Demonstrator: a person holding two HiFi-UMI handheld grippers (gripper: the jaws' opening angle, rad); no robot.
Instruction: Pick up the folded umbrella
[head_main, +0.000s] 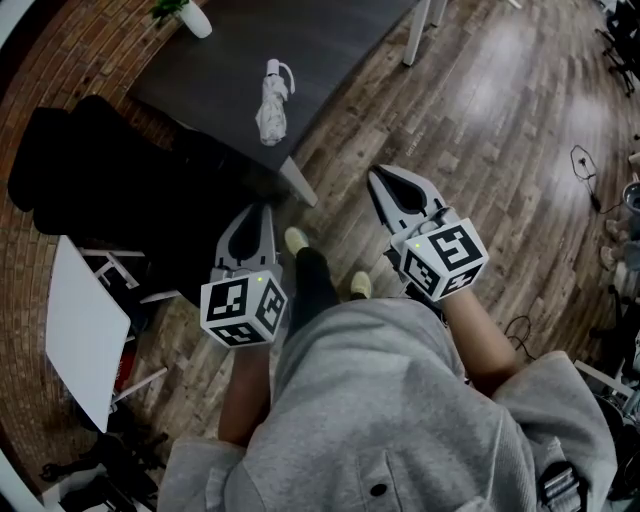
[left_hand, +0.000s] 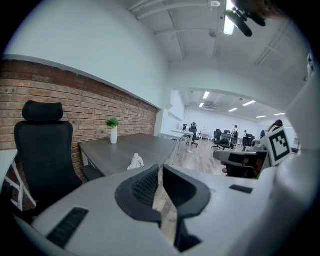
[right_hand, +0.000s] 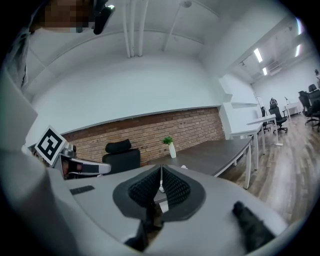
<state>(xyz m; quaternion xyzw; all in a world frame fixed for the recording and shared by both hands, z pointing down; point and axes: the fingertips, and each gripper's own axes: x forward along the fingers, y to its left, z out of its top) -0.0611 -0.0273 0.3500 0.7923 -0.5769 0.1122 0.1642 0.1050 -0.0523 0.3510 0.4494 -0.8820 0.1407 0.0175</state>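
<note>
Both your left gripper (head_main: 254, 212) and your right gripper (head_main: 383, 180) have their jaws pressed together on nothing, held out over the floor well short of the dark table (head_main: 330, 40). The folded umbrella (head_main: 272, 104) lies on that table near its front corner. If you reach it with the jaws like that, you'll likely nudge it toward the edge and off instead of gripping it, and a pinch on loose fabric or the handle strap alone could let it slip out.
</note>
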